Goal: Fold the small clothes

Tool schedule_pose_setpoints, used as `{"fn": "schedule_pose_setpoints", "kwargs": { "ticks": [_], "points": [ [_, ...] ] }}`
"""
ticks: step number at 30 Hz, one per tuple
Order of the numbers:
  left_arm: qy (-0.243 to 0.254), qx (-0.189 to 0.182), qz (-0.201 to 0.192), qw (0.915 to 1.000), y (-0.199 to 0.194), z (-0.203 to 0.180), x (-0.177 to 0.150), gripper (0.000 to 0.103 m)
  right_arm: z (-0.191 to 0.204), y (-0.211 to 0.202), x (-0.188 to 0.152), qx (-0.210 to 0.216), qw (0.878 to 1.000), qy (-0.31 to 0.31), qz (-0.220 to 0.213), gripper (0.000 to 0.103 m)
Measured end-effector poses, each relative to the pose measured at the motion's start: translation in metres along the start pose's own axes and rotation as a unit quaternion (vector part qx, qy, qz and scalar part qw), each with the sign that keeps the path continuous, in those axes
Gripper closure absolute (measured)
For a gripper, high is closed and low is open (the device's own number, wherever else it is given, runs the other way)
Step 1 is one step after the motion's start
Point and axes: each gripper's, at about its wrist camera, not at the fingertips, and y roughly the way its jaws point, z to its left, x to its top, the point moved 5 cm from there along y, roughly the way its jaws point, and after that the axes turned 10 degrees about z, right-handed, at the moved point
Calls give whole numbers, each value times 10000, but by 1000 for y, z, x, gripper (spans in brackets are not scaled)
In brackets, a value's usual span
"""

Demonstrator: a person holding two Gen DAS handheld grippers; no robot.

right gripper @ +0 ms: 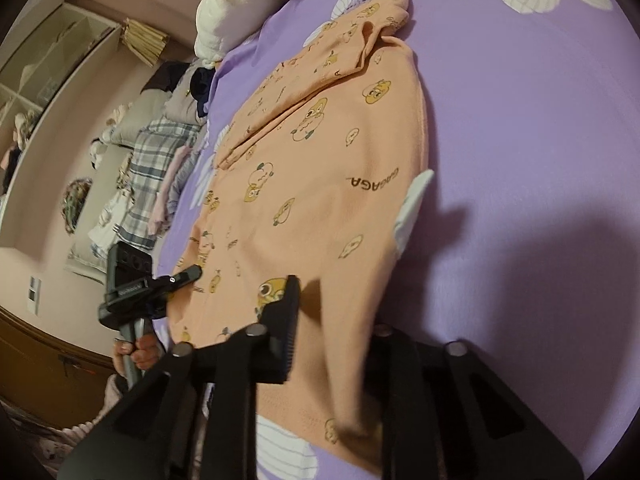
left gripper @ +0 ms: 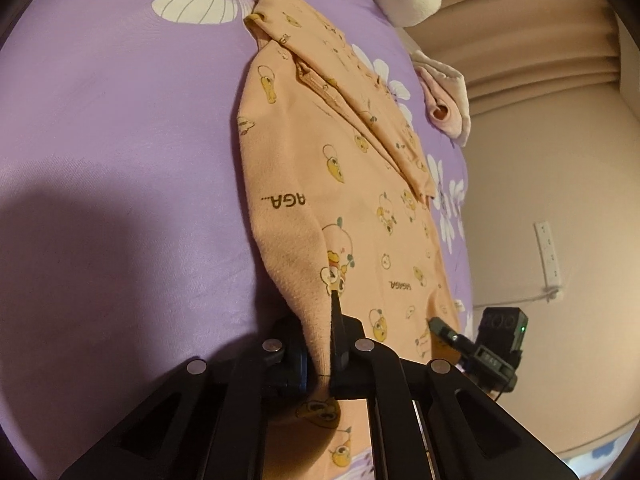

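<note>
Shirt (left gripper: 348,208): orange, "GAGAGA" print, on purple bed sheet (left gripper: 120,160), nr its edge.
L gripper (left gripper: 326,344): clenched on shirt hem.
R gripper (right gripper: 332,328): clenched on shirt hem.

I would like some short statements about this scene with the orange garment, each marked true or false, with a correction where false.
1. The left tongs are shut on the orange garment. True.
2. The garment lies on a plain green sheet. False: the purple sheet has white flowers printed on it.
3. The right tongs also pinch the garment's near edge. True: cloth is gathered between its fingers.
4. The garment is plain, with no print. False: it carries small cartoon figures and dark lettering.
5. A white label shows at the garment's edge in the right wrist view. True.
6. The garment is already folded into a small square. False: it lies mostly spread out, with one sleeve folded over.
</note>
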Motion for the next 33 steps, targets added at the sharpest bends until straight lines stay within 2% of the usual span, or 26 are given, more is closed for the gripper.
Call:
{"fn": "schedule_pose_setpoints", "kwargs": {
  "ticks": [4, 6, 10, 18, 21, 25, 33],
  "points": [
    [31, -308, -63, 9995, -9, -8, -5, 100, 5, -2, 3, 178, 9998, -26, -96, 96],
    [131, -535, 33, 9985, -10, -13, -11, 100, 9, -9, 1, 418, 9989, -62, -226, 97],
    [273, -135, 233, 9993, -2, -10, -22, 100, 8, -11, -4, 507, 9985, -27, -201, 98],
    [324, -188, 301, 9988, 0, -15, -33, 100, 1, -17, -14, 585, 9978, 114, -285, 98],
    [424, -362, 7, 9984, -11, -28, -26, 102, 10, -24, -12, 600, 9973, -12, -415, 99],
    [724, -757, -491, 9933, -31, -51, -16, 102, 25, -38, -5, 744, 9945, -216, -711, 99],
    [1339, -930, -943, 9821, -56, -93, -11, 103, 67, -60, 7, 979, 9849, -732, -1228, 99]
  ]
}}
